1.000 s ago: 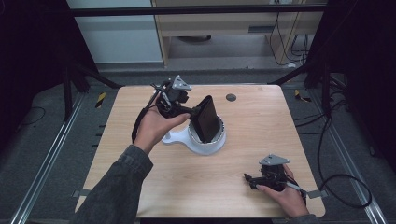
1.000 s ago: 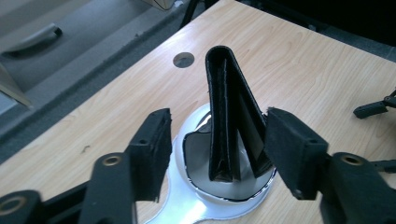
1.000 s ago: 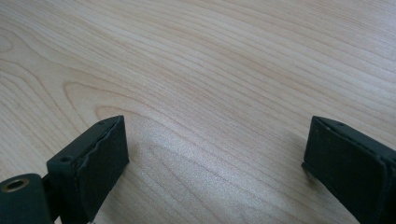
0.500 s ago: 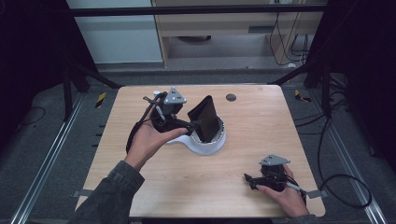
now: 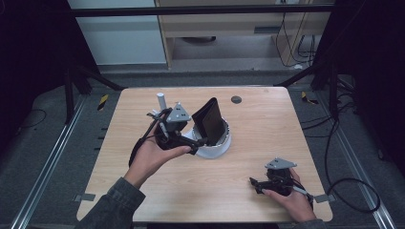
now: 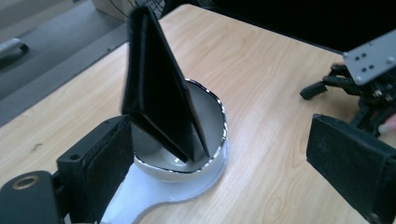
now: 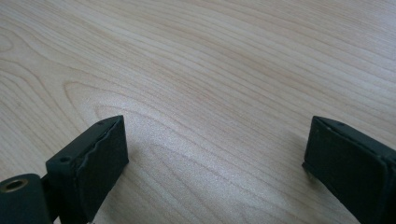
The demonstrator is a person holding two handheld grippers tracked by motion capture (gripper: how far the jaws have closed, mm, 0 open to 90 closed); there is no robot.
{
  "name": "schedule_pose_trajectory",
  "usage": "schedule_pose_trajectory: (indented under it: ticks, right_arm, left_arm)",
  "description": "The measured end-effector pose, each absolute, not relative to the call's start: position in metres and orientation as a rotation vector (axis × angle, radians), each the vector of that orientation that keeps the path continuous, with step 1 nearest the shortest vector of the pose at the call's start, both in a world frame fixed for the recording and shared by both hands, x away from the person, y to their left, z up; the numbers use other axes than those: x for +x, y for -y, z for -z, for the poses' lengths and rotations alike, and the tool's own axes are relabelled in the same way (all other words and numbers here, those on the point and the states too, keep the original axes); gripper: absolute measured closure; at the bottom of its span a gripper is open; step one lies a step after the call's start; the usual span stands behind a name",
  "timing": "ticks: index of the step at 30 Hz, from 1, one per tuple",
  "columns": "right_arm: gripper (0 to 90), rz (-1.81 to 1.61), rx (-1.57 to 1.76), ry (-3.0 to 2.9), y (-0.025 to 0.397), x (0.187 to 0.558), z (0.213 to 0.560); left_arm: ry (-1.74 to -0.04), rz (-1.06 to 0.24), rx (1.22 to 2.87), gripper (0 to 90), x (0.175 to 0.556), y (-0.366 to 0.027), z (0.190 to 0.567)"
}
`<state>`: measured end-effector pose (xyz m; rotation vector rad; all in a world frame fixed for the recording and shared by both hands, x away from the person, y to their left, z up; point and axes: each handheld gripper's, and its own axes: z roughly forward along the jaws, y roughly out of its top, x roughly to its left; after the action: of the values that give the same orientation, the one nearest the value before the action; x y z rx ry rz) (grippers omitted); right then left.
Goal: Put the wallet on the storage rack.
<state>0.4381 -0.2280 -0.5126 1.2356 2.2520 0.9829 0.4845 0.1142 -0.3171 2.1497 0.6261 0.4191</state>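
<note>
Item: black wallet [image 6: 159, 98], standing tilted in the white bowl [image 6: 212, 154]. Our left gripper [image 5: 198, 142], jaws apart, has drawn back beside it, seemingly released. Right gripper [image 5: 255, 183] rests open, well apart.

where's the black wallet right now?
In the high view the wallet stands on edge in the white bowl near the table's centre, just right of the open left gripper, whose jaws are off it.

The bench [image 7: 224, 70] is pale wood, smooth and matt. The wallet [image 6: 159, 102] looks like matt black leather. The bowl [image 6: 212, 135] is glossy white with a shiny rim. The fingers [image 7: 88, 163] carry rough black pads.
</note>
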Motion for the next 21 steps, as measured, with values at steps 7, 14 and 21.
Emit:
schedule_pose_trajectory:
  ticks: [7, 14, 21]
  right_arm:
    - [6.2, -0.984, 1.242, -2.251, 0.228, 0.438, 0.513]
    - [6.2, -0.984, 1.242, -2.25, 0.228, 0.438, 0.513]
    - [6.2, -0.983, 1.242, -2.249, 0.228, 0.438, 0.513]
  left_arm:
    - [-0.602, -0.408, 2.175, 5.2, 0.477, -0.115, 0.336]
    - [-0.598, -0.388, 2.192, 4.7, 0.468, -0.117, 0.357]
    - [-0.592, -0.356, 2.216, 4.6, 0.46, -0.122, 0.378]
